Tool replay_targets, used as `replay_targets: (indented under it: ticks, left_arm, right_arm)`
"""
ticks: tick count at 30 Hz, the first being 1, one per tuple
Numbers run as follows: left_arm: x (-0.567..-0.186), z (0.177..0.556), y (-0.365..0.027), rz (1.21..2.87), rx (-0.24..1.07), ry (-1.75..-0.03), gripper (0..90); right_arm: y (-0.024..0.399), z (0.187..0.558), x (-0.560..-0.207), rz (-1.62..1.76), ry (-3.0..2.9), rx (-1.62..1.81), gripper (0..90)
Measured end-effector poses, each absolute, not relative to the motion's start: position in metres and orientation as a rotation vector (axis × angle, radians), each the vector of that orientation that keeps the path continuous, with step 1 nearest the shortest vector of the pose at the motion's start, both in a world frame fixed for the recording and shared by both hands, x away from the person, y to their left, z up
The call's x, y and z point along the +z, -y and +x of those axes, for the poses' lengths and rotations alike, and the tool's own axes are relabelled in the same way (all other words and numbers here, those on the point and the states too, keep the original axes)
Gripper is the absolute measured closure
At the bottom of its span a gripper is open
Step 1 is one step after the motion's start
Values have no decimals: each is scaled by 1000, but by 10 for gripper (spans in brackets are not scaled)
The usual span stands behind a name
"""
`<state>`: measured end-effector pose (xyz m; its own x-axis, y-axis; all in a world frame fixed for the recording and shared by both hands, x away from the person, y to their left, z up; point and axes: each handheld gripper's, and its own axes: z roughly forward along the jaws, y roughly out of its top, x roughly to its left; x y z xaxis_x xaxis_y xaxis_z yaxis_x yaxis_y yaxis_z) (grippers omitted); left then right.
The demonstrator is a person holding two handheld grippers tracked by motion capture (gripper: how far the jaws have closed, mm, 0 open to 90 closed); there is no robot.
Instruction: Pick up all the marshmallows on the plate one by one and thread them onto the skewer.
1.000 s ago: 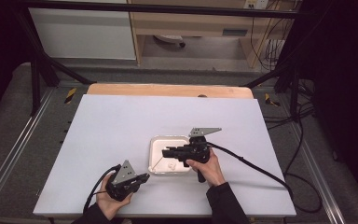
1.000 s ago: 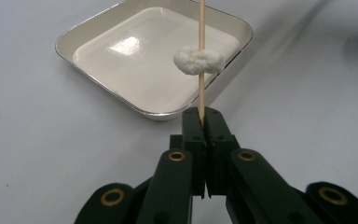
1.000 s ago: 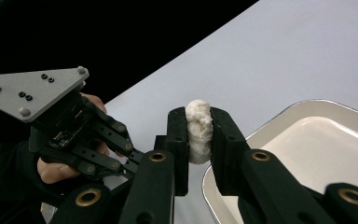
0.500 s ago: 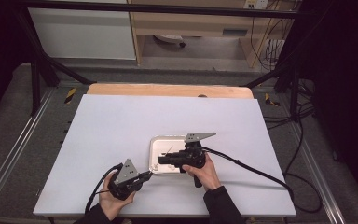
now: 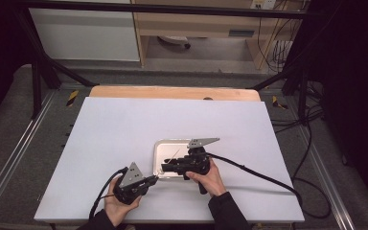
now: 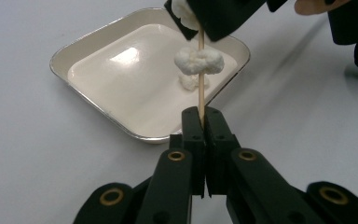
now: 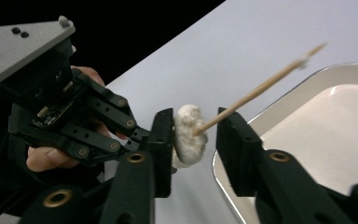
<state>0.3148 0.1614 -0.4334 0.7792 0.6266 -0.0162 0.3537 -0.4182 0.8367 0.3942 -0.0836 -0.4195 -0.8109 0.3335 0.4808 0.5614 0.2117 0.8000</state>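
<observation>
My left gripper (image 6: 200, 116) is shut on the base of a thin wooden skewer (image 6: 200, 88), just off the near left corner of a shallow silver tray (image 6: 74, 46). One white puffy piece (image 6: 199, 60) is threaded on the skewer, and another lies in the tray (image 6: 189, 83). My right gripper (image 7: 195, 126) faces the skewer tip, jaws apart around it. A white piece (image 7: 189, 133) rests against its left jaw, with a small gap to the other jaw. From above, the left gripper (image 5: 154, 178) and right gripper (image 5: 164, 167) meet at the tray's (image 5: 159, 146) front edge.
The tray stands near the front middle of a white table (image 5: 124, 129) with a wooden strip (image 5: 172, 92) at the back. A black cable (image 5: 258, 175) trails right from the right gripper. The left gripper's grey plate (image 7: 23, 46) sits close to my right jaws.
The right gripper has moved left from over the tray to the skewer tip at the left gripper. The left gripper has hardly moved.
</observation>
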Motion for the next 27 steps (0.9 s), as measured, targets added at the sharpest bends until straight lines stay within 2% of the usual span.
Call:
replay_targets:
  ticks: [3,10,21,27]
  left_arm:
    - [-432,315,-164,2041,374,-739,886]
    - [-431,316,-170,2029,368,-753,886]
    - [-432,319,-176,2015,362,-747,885]
    - [-432,319,-178,2018,355,-760,885]
  right_arm:
    - [89,395,-411,-890,2326,-1667,494]
    - [99,395,-402,-953,2461,-1682,270]
    - [110,400,-415,-1025,2653,-1565,99]
    - [107,400,-424,-1031,2699,-1504,84]
